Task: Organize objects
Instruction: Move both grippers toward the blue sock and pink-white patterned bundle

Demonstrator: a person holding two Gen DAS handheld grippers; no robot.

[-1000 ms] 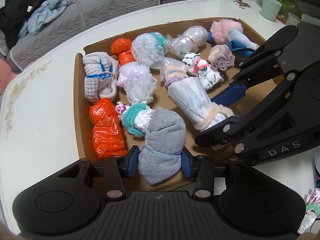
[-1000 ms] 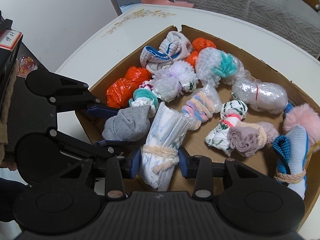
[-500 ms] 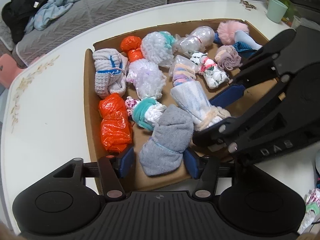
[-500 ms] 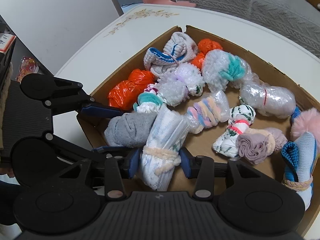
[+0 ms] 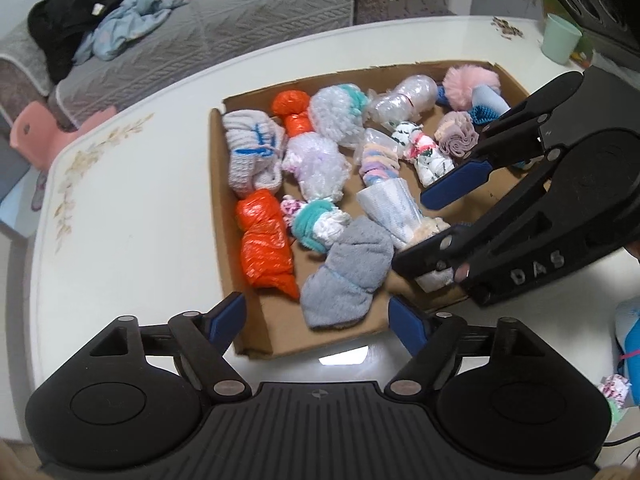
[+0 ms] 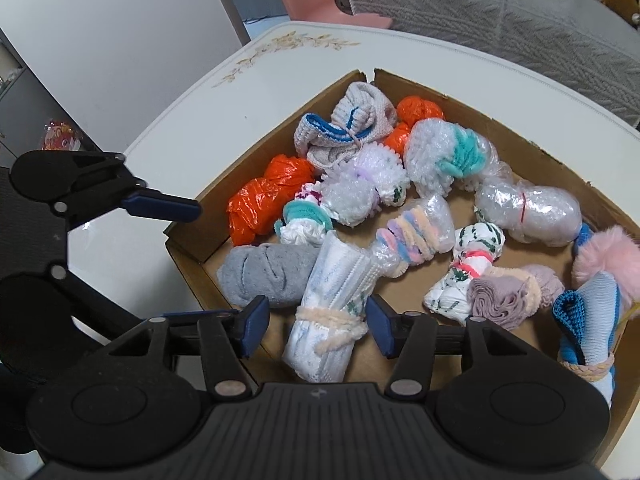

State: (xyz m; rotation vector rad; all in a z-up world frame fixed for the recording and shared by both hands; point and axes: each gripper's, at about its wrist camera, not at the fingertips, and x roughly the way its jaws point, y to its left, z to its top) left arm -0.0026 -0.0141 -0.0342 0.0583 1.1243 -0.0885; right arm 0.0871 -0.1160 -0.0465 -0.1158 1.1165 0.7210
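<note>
left gripper (image 5: 316, 318) jaws just opening, now wide, clear of grey sock roll (image 5: 346, 276) lying in cardboard box (image 5: 218, 184). right gripper (image 6: 316, 322) jaws just opening, pads off white bundle (image 6: 328, 320) lying between them at near box edge.

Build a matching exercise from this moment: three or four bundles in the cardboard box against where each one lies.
Things:
1. grey sock roll
2. white roll tied with cream yarn
3. pink fluffy ball
4. mint cup

Places:
a. on the table, outside the cardboard box
b. between the open right tool pads
c. far corner of the box
d. before the open left tool

Pairs: 1-d, 2-b, 3-c, 4-a
</note>
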